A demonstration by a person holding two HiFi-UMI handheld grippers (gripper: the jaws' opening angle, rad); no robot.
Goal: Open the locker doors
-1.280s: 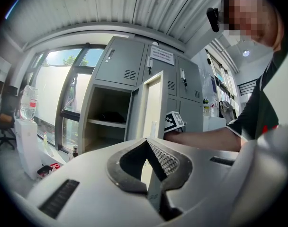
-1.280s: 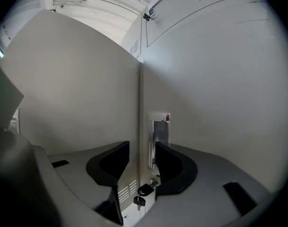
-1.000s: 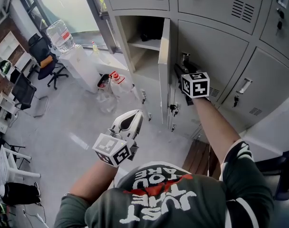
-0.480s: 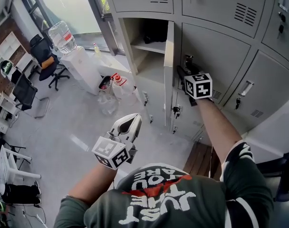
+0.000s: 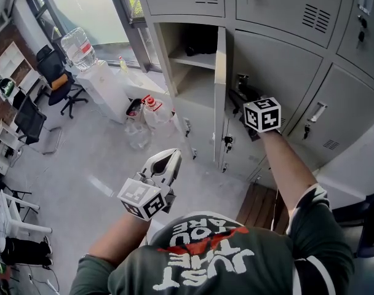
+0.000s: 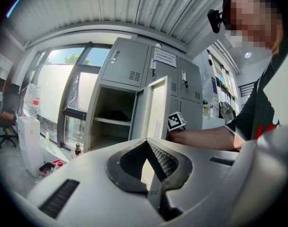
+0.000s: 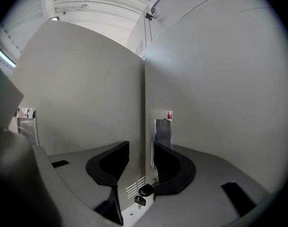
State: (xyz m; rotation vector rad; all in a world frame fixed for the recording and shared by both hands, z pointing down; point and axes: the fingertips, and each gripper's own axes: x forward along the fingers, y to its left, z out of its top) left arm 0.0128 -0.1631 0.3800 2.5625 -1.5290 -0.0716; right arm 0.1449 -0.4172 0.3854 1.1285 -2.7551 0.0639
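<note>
The left-column locker (image 5: 193, 60) stands open. Its door (image 5: 220, 97) shows nearly edge-on in the head view. My right gripper (image 5: 235, 94) reaches in just right of that door, at the handle (image 5: 240, 78) of the closed middle locker door (image 5: 279, 66). In the right gripper view the right gripper (image 7: 141, 150) has its jaws apart astride the seam where the two doors meet. The silver handle plate (image 7: 162, 126) sits just above the right finger. Nothing is pinched. My left gripper (image 5: 168, 161) hangs shut and empty over the floor, and the left gripper (image 6: 148, 148) points at the lockers.
A further closed locker with handle (image 5: 316, 112) is to the right. A key (image 5: 224, 141) hangs in a lower door. A water dispenser (image 5: 98, 82), bottles (image 5: 147, 103) on the floor and office chairs (image 5: 61, 78) stand left. A wooden board (image 5: 258, 204) lies at my feet.
The right gripper has shifted slightly right and down along the locker front. The open door now looks more edge-on. The left gripper has barely moved.
</note>
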